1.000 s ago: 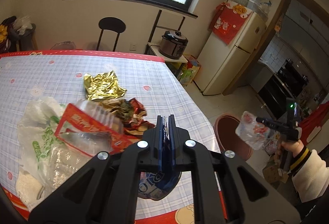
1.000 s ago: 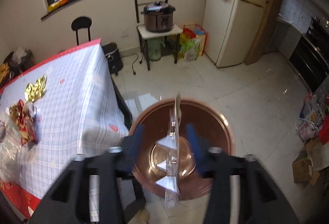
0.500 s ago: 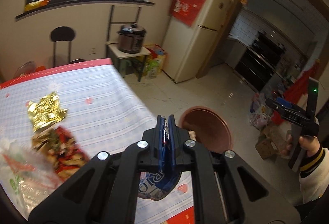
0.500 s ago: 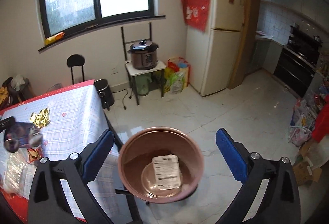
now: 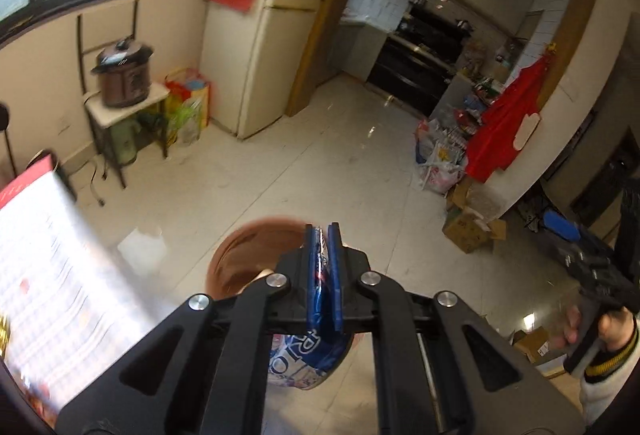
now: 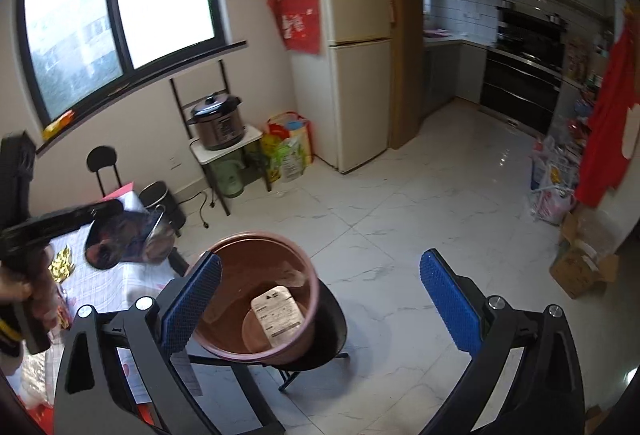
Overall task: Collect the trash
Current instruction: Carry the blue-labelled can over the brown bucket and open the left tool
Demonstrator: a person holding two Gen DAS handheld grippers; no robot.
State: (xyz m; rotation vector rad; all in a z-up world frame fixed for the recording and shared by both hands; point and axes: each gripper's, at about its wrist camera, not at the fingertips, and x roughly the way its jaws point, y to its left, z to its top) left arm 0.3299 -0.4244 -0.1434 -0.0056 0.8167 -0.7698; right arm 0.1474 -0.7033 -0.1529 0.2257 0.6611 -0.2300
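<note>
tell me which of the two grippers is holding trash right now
The left gripper: its jaws are clamped on a blue and white wrapper. The right gripper is open and empty above the brown bin.

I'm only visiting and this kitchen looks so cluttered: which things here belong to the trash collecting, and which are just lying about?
Part of the job:
- left tongs, shut on a blue snack wrapper
- right tongs, open
- brown bin, with a clear packet inside
- gold wrapper on the table

Just lying about:
- fridge
- rice cooker
- cardboard boxes
</note>
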